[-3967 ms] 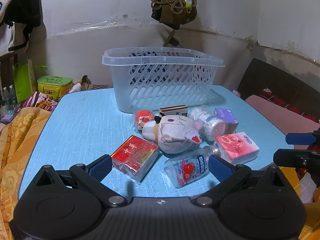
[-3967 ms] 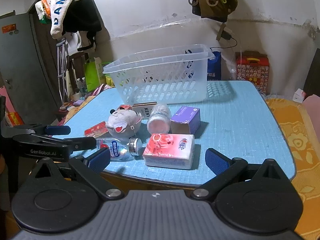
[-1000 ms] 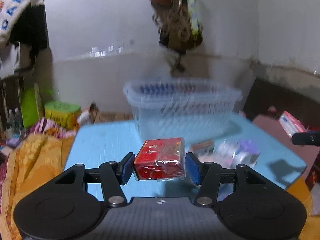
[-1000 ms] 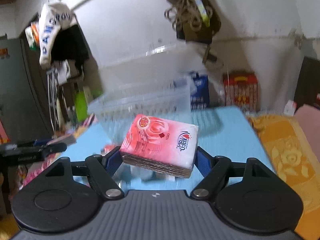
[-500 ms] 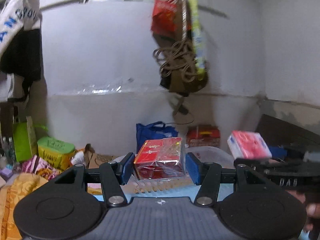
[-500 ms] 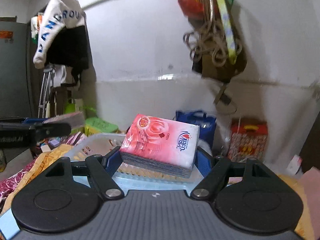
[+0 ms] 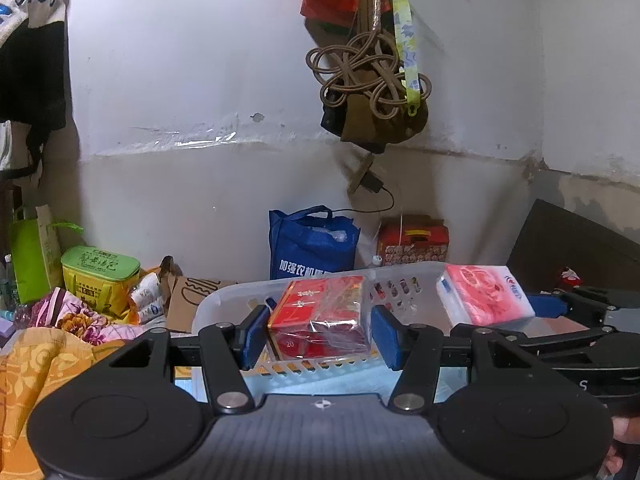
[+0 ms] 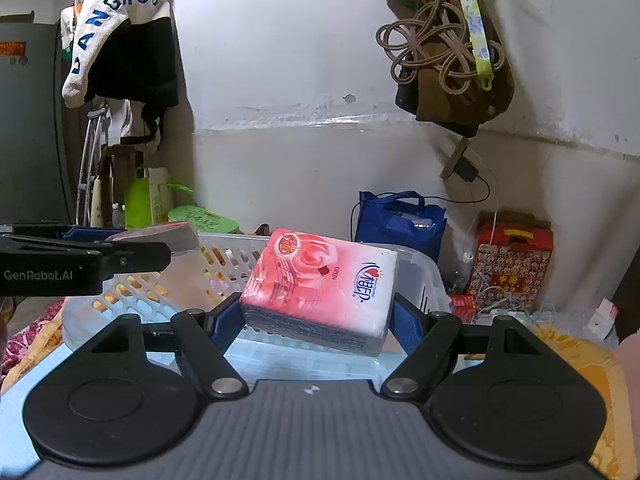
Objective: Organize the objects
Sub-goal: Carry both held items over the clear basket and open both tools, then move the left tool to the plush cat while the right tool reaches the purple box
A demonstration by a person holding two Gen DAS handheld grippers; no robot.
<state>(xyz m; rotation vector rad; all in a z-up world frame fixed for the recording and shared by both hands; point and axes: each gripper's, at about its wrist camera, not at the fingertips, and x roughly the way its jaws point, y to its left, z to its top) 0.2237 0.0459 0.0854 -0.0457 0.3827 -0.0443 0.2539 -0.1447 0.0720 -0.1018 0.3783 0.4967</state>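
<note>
Your left hand-held gripper (image 7: 318, 336) is clamped on the red box (image 7: 320, 322), and your right hand-held gripper (image 8: 318, 318) is clamped on the pink tissue pack (image 8: 322, 286). You hold both up over the white basket (image 8: 424, 276) on the blue bench (image 8: 24, 384), likely so each can drop straight in. The tissue pack sits tilted.

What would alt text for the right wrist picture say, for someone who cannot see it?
A handheld two-finger tool grips a pink tissue pack over a clear plastic basket on a blue table. At left, a second tool holds a red box by the basket's edge.
</note>
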